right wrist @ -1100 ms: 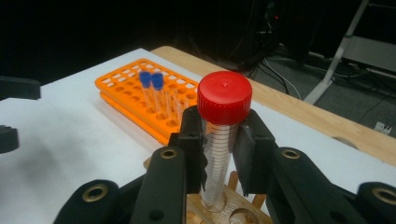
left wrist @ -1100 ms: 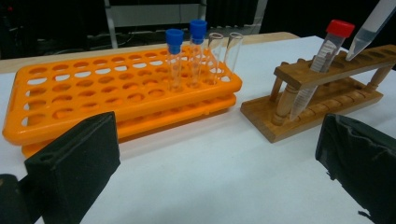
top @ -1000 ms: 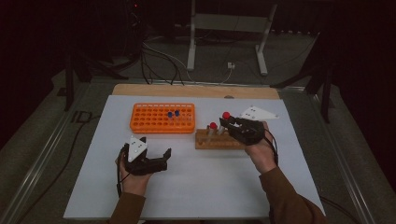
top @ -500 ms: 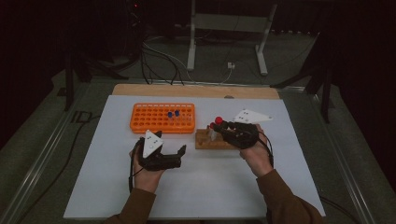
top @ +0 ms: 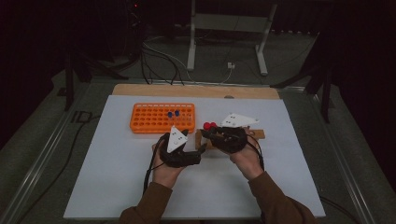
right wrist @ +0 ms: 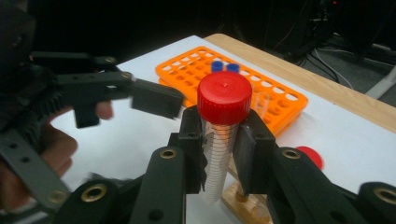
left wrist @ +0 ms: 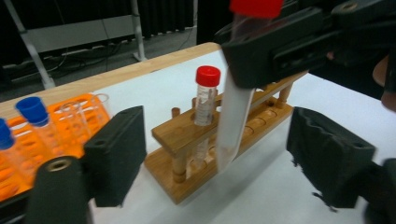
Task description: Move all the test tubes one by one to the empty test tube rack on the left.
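handover of a red-capped tube above the wooden rack, mid-frame on the white surface [top: 116, 186].
wooden rack [left wrist: 205, 154] holds one capped tube; right tool [right wrist: 219, 154] clamps the red-capped tube [right wrist: 223, 135] upright; left tool [left wrist: 219, 163], jaws just narrowing yet clear of it, straddles its lower end; next, it likely must close squarely on the tube.

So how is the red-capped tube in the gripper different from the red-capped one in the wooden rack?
The held tube is lifted off the table, clamped between the right gripper's jaws; the racked tube stands in a hole of the wooden rack. The held tube tilts in the left gripper view; the racked tube stands upright. Both are clear with red screw caps.
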Motion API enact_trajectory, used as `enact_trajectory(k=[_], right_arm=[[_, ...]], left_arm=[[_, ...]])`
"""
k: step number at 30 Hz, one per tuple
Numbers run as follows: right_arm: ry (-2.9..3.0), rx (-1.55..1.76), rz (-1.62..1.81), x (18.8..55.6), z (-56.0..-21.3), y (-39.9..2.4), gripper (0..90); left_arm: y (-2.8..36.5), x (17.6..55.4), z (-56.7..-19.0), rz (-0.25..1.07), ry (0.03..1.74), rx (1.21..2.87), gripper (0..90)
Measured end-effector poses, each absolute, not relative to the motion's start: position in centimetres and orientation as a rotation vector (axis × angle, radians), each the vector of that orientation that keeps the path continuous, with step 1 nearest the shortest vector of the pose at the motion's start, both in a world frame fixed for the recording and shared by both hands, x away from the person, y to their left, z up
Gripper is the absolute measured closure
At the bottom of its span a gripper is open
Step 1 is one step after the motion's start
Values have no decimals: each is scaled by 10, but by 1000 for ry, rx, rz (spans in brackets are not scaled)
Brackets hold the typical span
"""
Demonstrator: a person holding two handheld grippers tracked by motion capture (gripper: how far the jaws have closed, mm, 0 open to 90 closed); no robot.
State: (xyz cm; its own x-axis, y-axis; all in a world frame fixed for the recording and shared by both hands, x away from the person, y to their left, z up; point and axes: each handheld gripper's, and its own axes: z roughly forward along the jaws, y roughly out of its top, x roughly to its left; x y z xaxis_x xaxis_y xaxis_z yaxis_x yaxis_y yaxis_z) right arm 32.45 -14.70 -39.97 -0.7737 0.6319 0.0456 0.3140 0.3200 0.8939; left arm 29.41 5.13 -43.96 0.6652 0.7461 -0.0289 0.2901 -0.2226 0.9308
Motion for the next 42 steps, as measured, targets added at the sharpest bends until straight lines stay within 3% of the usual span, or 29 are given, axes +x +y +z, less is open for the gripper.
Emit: enact_trajectory(k=[7,15,22,32,42], right_arm=[[2300,837,1452,323,-402,-141,743],[2318,820,1449,321,-405,-136,743],[2316,821,1466,321,-404,-139,719],[2249,841,1533,319,-400,-160,403],[2202,913,1482,313,-412,-180,153]], left_arm=[[49,297,-441,506,812,1813,532],[47,297,-443,505,790,1839,745],[46,297,-443,513,785,1840,758],[57,303,-444,541,840,1827,758],[71,308,-442,569,885,1793,757]])
